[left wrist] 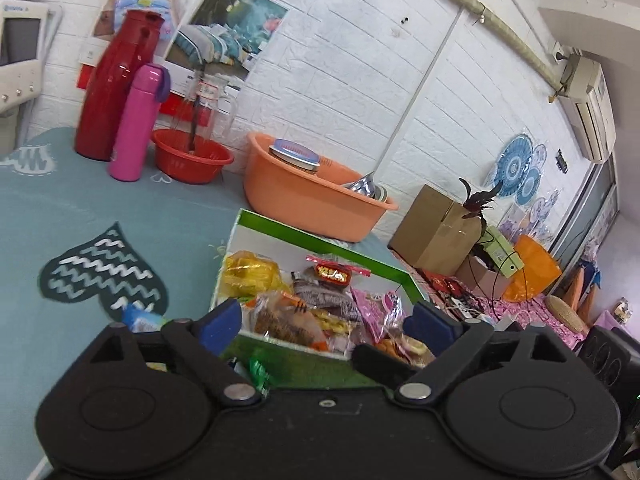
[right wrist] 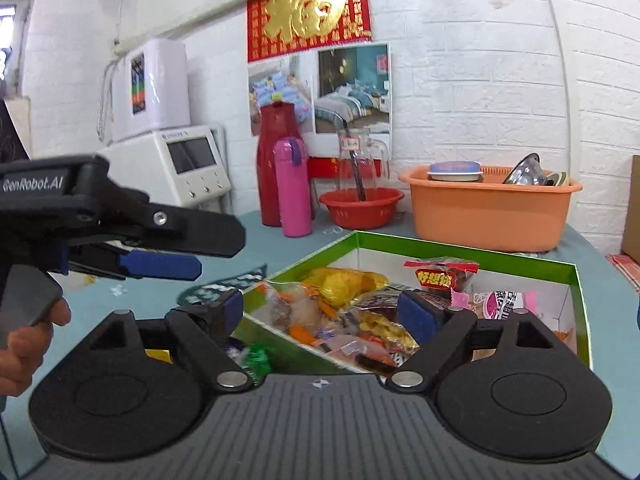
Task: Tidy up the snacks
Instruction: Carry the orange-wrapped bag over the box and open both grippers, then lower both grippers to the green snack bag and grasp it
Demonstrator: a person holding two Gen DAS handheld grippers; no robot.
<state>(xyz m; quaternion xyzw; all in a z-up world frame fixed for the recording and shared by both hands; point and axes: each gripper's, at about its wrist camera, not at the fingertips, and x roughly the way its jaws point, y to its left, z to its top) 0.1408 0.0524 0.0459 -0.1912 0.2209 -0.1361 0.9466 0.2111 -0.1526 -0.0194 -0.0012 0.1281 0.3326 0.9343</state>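
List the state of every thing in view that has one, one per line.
left hand-held gripper: open, empty
right hand-held gripper: open, empty
green box: open-topped, packed with snack packets
orange basin: holds a jar and metal bowls
red basin: upright, glass pitcher behind it
pink bottle: upright, capped
red thermos: upright, closed

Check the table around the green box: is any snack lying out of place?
Yes. A green-wrapped candy lies outside the green box, just before its near wall, while the other snacks are heaped inside. Both claws are open and hold nothing.
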